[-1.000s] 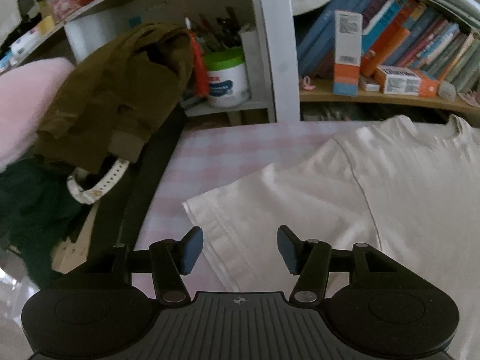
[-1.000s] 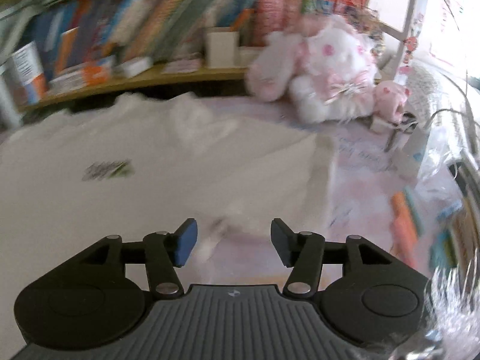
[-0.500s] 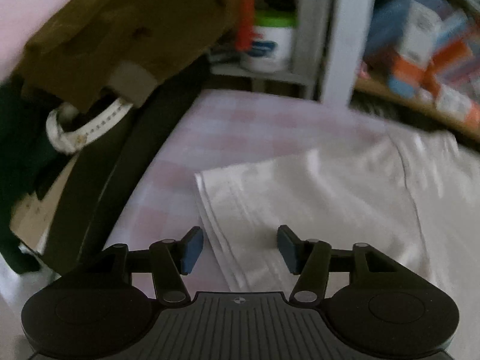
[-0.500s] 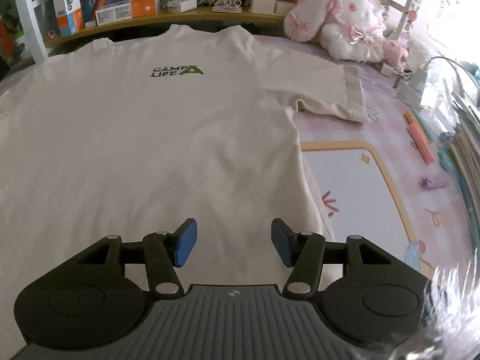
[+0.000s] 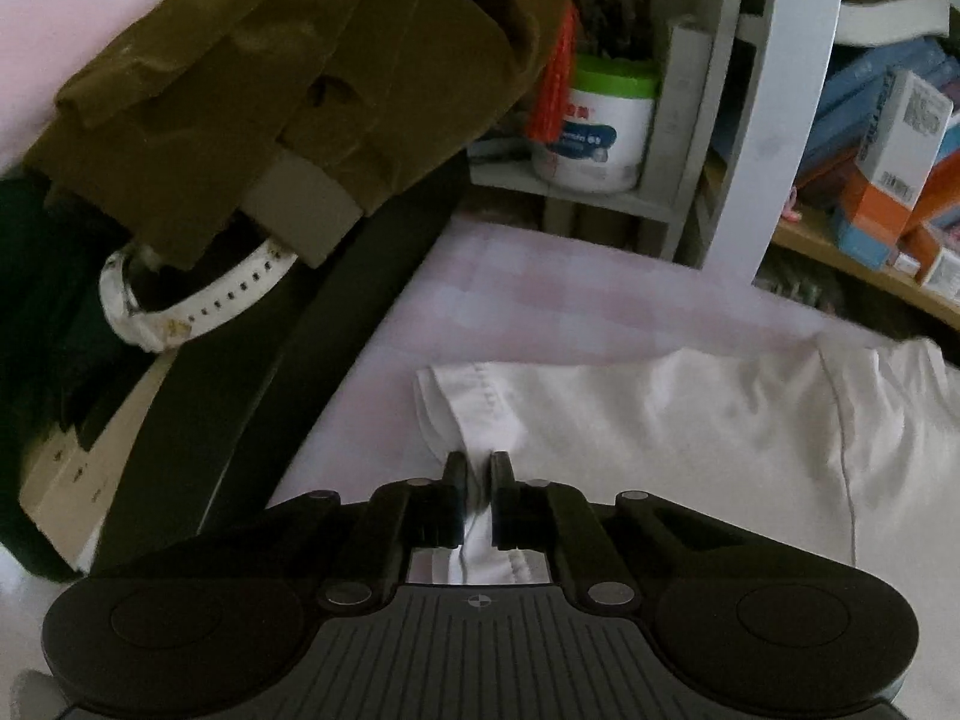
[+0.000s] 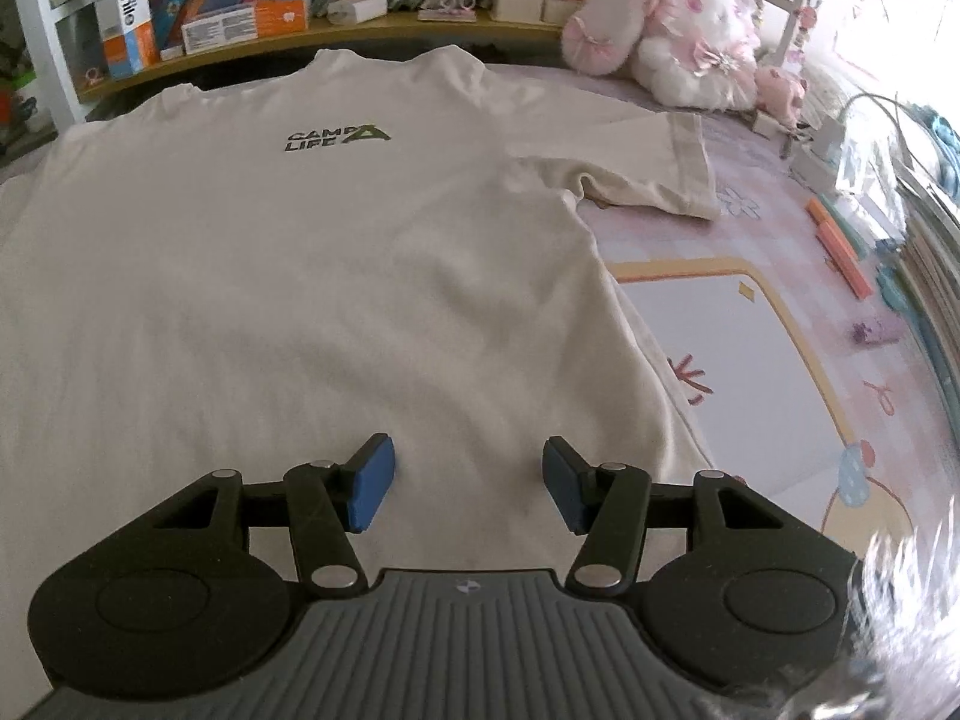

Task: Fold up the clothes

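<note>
Fabric of the white T-shirt (image 6: 288, 276) lies spread flat on the pink checked worktop (image 5: 540, 276), chest print facing up and collar toward the bookshelf (image 6: 336, 24). Your left hand-held gripper (image 5: 477, 468) is clamped on the hem of the shirt's sleeve (image 5: 480, 396), its jaws nearly together with a fold of cloth pinched between them. Your right hand-held gripper (image 6: 468, 480) hangs over the lower body of the shirt with its jaws wide apart, the blue pads (image 6: 372, 480) holding nothing; you cannot tell from this view whether they touch the cloth. The other sleeve (image 6: 654, 168) lies flat, pointing toward the plush toys (image 6: 678, 42). Beside the pinched sleeve, a brown garment (image 5: 288, 78) is draped over a dark chair back (image 5: 252, 420), with a white strap (image 5: 186, 306) hanging beneath it. A green-lidded tub (image 5: 600, 126) stands on the shelf behind.
</note>
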{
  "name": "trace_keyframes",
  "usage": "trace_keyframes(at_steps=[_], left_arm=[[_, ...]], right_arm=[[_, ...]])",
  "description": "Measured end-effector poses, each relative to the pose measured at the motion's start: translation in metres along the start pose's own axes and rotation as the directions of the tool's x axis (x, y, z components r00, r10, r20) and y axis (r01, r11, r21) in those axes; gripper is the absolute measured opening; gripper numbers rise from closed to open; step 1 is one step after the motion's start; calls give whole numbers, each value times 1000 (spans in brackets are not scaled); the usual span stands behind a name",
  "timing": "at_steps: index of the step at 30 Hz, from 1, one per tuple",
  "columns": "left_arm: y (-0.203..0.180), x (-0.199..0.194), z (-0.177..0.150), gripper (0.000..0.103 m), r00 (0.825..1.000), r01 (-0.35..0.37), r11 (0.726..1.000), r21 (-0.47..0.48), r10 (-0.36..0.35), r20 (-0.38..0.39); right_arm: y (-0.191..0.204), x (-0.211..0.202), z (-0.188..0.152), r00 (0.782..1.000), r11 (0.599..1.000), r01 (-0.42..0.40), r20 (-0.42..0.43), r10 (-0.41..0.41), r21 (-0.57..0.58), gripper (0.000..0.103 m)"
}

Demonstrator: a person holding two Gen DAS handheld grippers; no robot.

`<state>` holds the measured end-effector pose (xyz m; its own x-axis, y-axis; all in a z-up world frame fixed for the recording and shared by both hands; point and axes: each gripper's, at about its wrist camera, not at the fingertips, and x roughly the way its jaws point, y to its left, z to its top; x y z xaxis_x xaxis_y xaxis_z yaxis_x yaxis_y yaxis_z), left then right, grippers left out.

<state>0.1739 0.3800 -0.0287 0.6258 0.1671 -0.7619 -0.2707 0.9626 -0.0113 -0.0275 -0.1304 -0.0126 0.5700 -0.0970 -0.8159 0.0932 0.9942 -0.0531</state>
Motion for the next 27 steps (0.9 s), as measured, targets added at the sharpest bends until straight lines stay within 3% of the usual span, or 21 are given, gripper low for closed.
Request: trace_keyframes(at_steps=[5,9,16,20,27], left_arm=[[3,-11,-6,16,999,47,997,53,-47,-6],[8,-43,-17,24,998,52,996,76,-55,42],[-2,-113,-72,51,969,232,970,75,-237,69],[-16,-140,-105,54,954,292,953,83,-296,49],[-44,-148,-132,52,962,270,959,87,-272,3]], right_arm=[[1,2,0,1000,1000,7,3,-7,3,58],[0,2,1,1000,1000,5,2,-5,-2,59],[-6,1,3,1000,1000,-10,6,10,-27,60],[-22,-7,11,998,1000,-26,49,26,-9,60],[-71,0,14,999,999,-26,39,25,25,57]])
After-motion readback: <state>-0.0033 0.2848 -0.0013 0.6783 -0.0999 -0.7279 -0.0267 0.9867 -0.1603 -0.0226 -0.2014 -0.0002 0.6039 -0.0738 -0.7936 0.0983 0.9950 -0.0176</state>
